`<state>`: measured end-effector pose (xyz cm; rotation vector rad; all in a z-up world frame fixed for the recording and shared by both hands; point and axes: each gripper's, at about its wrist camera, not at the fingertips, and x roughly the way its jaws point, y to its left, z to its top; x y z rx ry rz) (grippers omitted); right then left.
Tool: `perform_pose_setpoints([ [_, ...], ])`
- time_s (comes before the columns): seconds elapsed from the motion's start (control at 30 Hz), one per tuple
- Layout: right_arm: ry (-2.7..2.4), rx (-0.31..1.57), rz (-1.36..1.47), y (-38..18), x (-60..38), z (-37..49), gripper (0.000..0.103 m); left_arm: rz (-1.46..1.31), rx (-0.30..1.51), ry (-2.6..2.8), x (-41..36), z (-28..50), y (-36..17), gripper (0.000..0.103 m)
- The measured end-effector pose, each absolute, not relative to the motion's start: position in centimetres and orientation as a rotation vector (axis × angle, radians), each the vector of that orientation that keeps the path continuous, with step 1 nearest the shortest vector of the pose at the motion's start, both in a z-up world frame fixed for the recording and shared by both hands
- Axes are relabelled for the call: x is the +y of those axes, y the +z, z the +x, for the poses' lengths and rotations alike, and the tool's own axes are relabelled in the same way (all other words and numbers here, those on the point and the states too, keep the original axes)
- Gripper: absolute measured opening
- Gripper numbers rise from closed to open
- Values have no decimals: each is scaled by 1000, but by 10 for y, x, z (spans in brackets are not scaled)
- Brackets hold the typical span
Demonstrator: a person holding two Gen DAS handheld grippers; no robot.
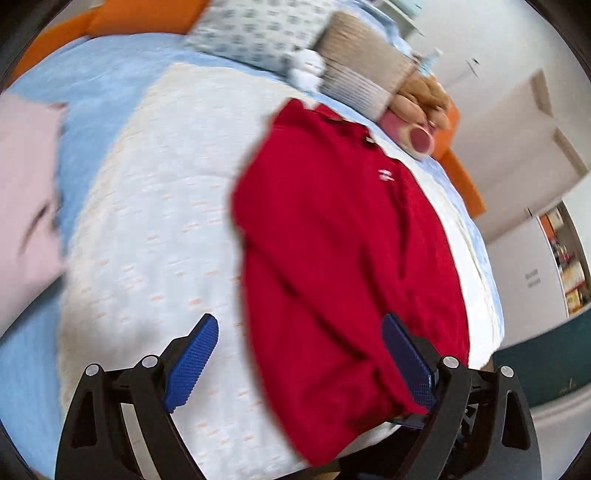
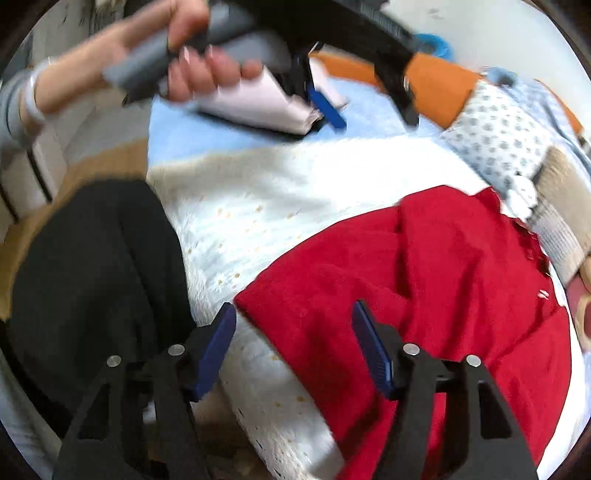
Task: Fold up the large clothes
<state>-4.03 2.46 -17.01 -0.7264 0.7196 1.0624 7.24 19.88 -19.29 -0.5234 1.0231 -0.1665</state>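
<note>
My left gripper's (image 1: 299, 354) fingers stand wide apart with nothing pinched; the right gripper's (image 2: 293, 347) are also apart, empty, over the sweater's edge. I see the red sweater (image 1: 343, 236) lying flat on the white blanket (image 1: 159, 221) covering the bed.

A bed (image 1: 92, 110) with a light blue sheet and a white blanket (image 1: 155, 221) stands before white walls (image 1: 498, 92). Its frame (image 1: 461, 173) is orange. A patterned pillow (image 1: 258, 33) lies at its head. Daylight is bright.
</note>
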Motion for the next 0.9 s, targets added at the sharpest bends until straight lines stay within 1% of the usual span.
perform_pose_setpoints([
  [0.13,998,687,-900,-203,46,-49,58,-596,1035,-137,237,58,-212,91],
  [0.2,952,666,-962,-216,55,-50,58,-611,1038,-128,243,58,-220,91],
  [0.37,904,600,-956,-223,67,-45,57,-657,1057,-145,247,62,-238,91],
  [0.47,875,560,-1030,-231,77,-45,57,-672,1067,-150,246,70,-246,91],
  [0.5,883,543,-1059,-236,79,-48,51,-691,1067,-158,245,74,-250,91],
  [0.53,917,558,-1056,-237,79,-48,21,-706,1068,-163,245,78,-252,91],
  [0.57,953,605,-993,-233,78,-43,20,-725,1073,-168,244,83,-256,91],
  [0.6,949,633,-886,-222,72,-34,12,-746,1075,-175,244,89,-259,91],
  [0.63,960,672,-754,-207,62,-21,8,-758,1073,-179,243,93,-262,91],
  [0.8,1037,762,-144,-127,-15,50,7,-844,1059,-183,239,120,-274,91],
  [0.9,1067,732,79,-90,-65,86,7,-1005,997,-222,236,142,-283,91],
])
